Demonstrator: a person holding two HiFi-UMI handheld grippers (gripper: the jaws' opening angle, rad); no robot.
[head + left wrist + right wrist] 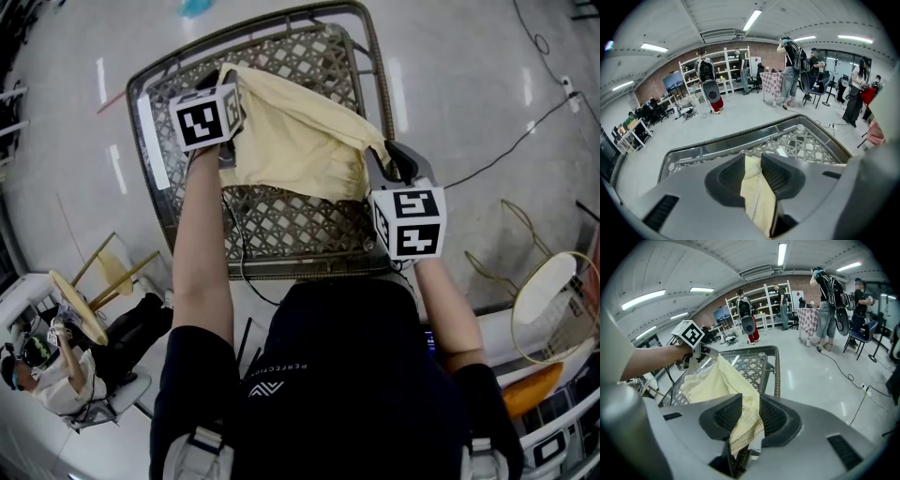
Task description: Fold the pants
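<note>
Pale yellow pants (291, 141) hang stretched between my two grippers above a metal lattice table (281, 225). My left gripper (228, 82) holds one end over the table's far left part. In the left gripper view the cloth (757, 197) fills the gap of the left gripper (753, 161), touching both pads. My right gripper (394, 161) holds the other end near the table's right edge. Seen from the right gripper view, the ribbed waistband (740, 427) sits pinched in the right gripper (750, 411), and the pants (722, 380) rise towards the left gripper (696, 355).
The table has a raised tubular rim (375, 66). A black cable (497, 155) runs over the floor at the right. Gold wire stands (553, 300) are at the lower right, a person (56, 366) at the lower left. Several people (792, 70) stand by shelves (726, 70) far off.
</note>
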